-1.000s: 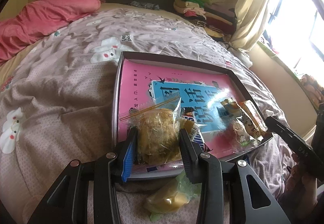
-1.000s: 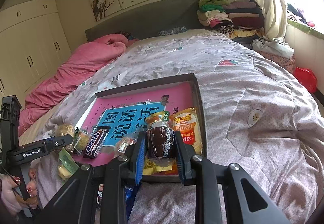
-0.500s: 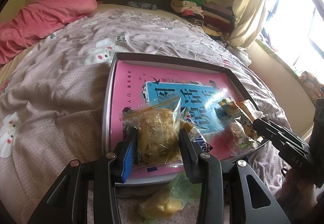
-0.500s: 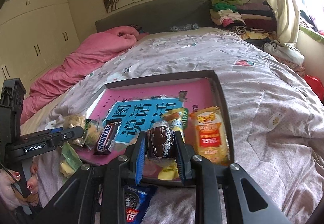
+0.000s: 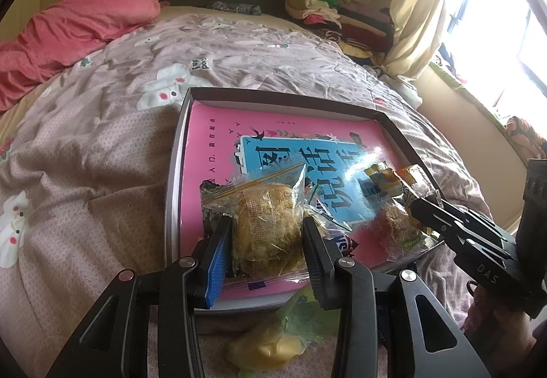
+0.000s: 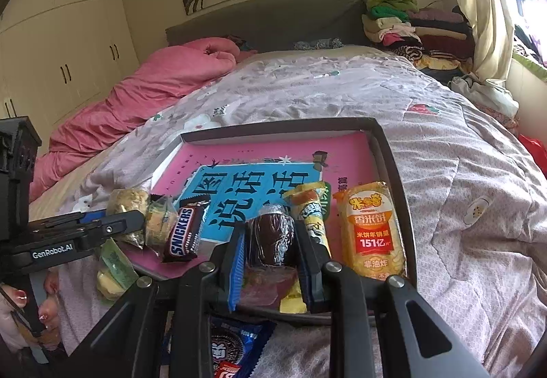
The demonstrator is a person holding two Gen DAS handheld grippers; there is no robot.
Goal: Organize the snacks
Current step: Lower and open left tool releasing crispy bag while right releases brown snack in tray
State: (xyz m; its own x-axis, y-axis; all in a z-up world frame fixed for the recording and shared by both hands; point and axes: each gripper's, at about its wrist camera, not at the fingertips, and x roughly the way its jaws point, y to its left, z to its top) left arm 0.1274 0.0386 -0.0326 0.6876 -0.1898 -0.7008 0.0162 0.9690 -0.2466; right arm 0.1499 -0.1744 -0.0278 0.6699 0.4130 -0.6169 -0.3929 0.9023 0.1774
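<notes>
One bed, floral quilt (image 6: 393, 97), pink duvet (image 5: 68, 25), wardrobe (image 6: 61, 53); window perhaps right.

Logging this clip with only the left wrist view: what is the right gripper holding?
Observer: The right gripper is shut on a dark foil-wrapped snack.
Operator: Anything lying outside the tray on that side?
Observer: A blue cookie pack lies on the bedspread, just short of the tray's near rim.
Operator: Any brand readable?
Observer: Snickers, on the bar at the tray's near left edge.
</notes>
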